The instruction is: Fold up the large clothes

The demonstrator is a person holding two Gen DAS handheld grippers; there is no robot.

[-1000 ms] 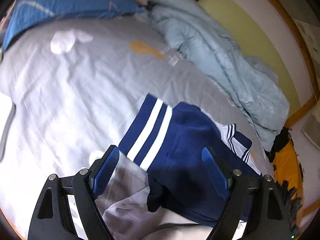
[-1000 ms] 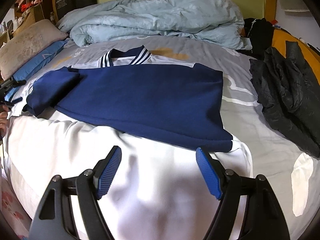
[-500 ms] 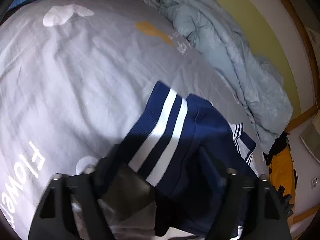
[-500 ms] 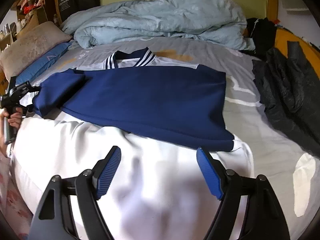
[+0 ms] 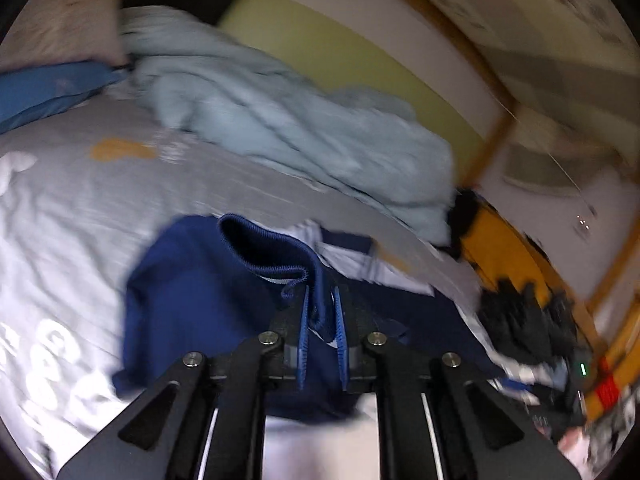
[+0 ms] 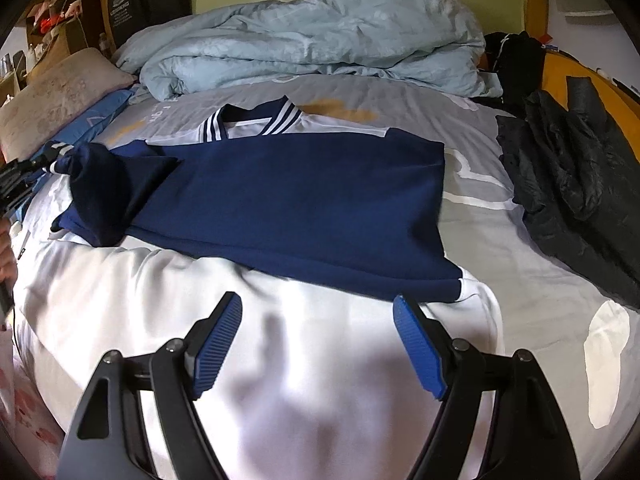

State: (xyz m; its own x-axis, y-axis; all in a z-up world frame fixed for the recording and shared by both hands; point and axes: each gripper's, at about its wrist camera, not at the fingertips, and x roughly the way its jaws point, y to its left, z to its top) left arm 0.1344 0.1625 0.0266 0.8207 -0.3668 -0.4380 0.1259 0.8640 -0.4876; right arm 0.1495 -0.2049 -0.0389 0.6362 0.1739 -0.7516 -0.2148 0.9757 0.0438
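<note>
Garment: navy-and-white sports jacket [image 6: 288,208] with striped collar, spread flat across the middle of the right wrist frame, white lower panel nearest my right claw.
Sleeve: navy ribbed cuff [image 5: 280,256], centre of the left wrist frame, raised off the sheet.
Left claw [image 5: 320,320]: my jaws have just been closing; blue pads now pinch the cuff fabric between them.
Right claw [image 6: 318,340]: jaws spread wide, nothing between them, poised over the white panel.
Bedding: grey printed bedsheet [image 6: 520,240] under the jacket; crumpled pale-blue duvet [image 6: 320,40], upper centre.
Extras: black padded coat [image 6: 572,184], right edge.
</note>
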